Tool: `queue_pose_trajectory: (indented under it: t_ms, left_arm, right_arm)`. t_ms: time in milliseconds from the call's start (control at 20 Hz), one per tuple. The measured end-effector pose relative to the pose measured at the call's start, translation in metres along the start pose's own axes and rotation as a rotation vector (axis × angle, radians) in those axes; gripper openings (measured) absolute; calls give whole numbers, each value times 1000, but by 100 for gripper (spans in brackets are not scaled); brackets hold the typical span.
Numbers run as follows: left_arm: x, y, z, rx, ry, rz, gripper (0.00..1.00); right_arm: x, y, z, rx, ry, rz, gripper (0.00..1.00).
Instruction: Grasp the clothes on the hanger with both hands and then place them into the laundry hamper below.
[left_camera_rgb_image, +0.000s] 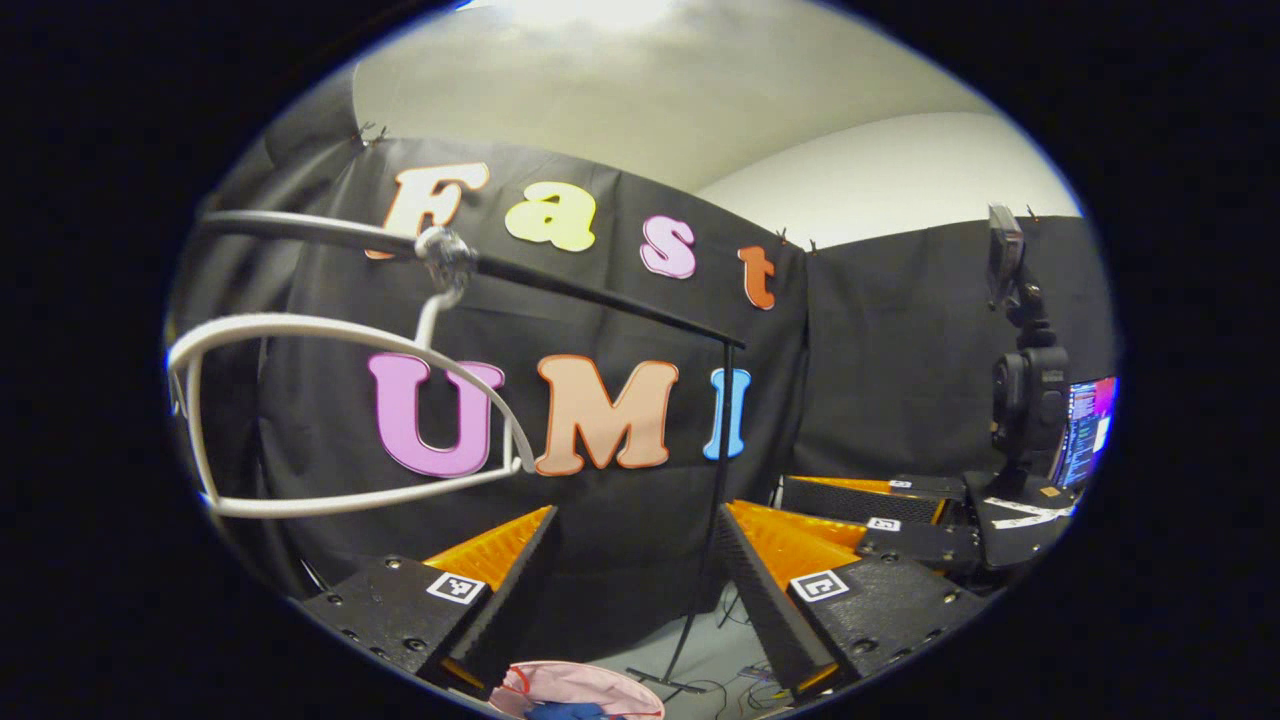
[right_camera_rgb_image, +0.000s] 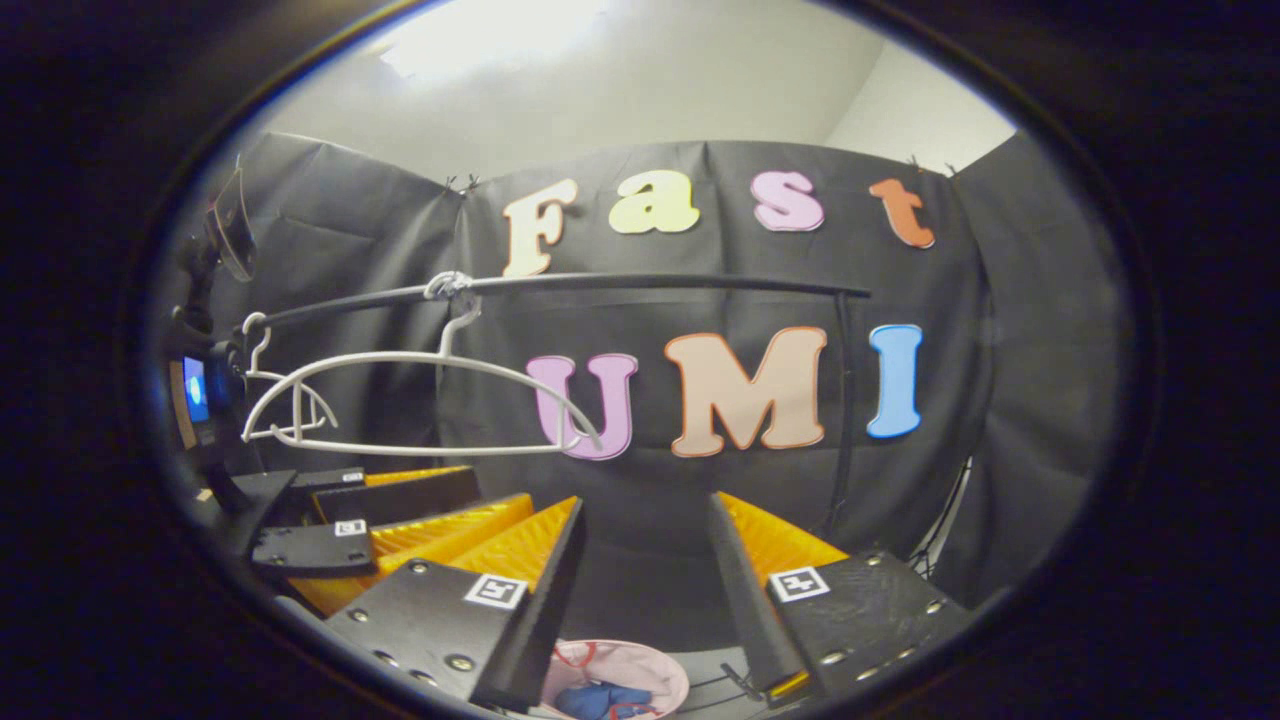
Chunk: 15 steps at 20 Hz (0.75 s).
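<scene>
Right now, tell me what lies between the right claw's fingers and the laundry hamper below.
Nothing: in the right gripper view the open right claw looks straight down on the pink hamper, blue clothing already inside.

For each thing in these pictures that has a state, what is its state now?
Left tool: open, holds nothing.
Right tool: open, holds nothing.
White hanger: bare, hooked on the rail.
Black rail: carries the hanger.
Pink hamper: below, blue cloth inside.
Monitor: switched on.
</scene>
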<state>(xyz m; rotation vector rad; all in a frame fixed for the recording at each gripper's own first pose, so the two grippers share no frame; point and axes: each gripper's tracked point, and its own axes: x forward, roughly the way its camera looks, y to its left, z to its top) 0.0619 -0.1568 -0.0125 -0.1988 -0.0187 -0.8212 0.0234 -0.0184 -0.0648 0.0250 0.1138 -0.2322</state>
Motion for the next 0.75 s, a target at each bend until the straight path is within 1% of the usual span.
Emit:
queue_pose_trajectory:
  t_ms: [50, 100, 150, 200, 250, 300, 350, 400, 450, 500, 550, 600, 650, 750]
  left_arm:
    - [-1, -5, 3, 10, -8, -3, 94]
    - [-2, -8, 5, 20, -13, -6, 94]
    - [-4, -12, 8, 32, -17, -15, 94]
    - [-5, -15, 10, 39, -20, -24, 94]
    - [-4, -20, 11, 43, -23, -32, 94]
    - [-3, -27, 12, 46, -24, -38, 97]
    - [0, -35, 11, 48, -22, -43, 94]
    - [4, -39, 11, 49, -23, -42, 95]
    - [6, -44, 11, 51, -19, -40, 94]
    - [9, -50, 10, 54, -14, -36, 95]
    - [12, -56, 9, 56, -12, -29, 96]
    - [18, -63, 10, 56, -12, -23, 95]
    - [22, -69, 10, 54, -14, -12, 95]
    - [32, -83, 11, 57, -20, 14, 94]
  right_arm:
    - [-7, -6, 2, -4, -5, -19, 80]
    - [-13, -14, 4, -7, -8, -42, 91]
    - [-19, -21, 6, -9, -12, -62, 94]
    - [-25, -29, 7, -12, -16, -82, 100]
    - [-31, -36, 10, -15, -20, -100, 100]
    - [-36, -44, 11, -16, -22, -116, 100]
    - [-40, -53, 12, -17, -22, -129, 100]
    - [-44, -60, 13, -19, -24, -139, 100]
    - [-47, -67, 15, -23, -25, -143, 100]
    - [-50, -75, 17, -29, -30, -143, 99]
    - [-51, -83, 20, -35, -35, -140, 95]
    - [-52, -91, 23, -44, -44, -136, 95]
    - [-52, -99, 26, -55, -49, -131, 99]
    - [-53, -115, 27, -76, -46, -107, 99]
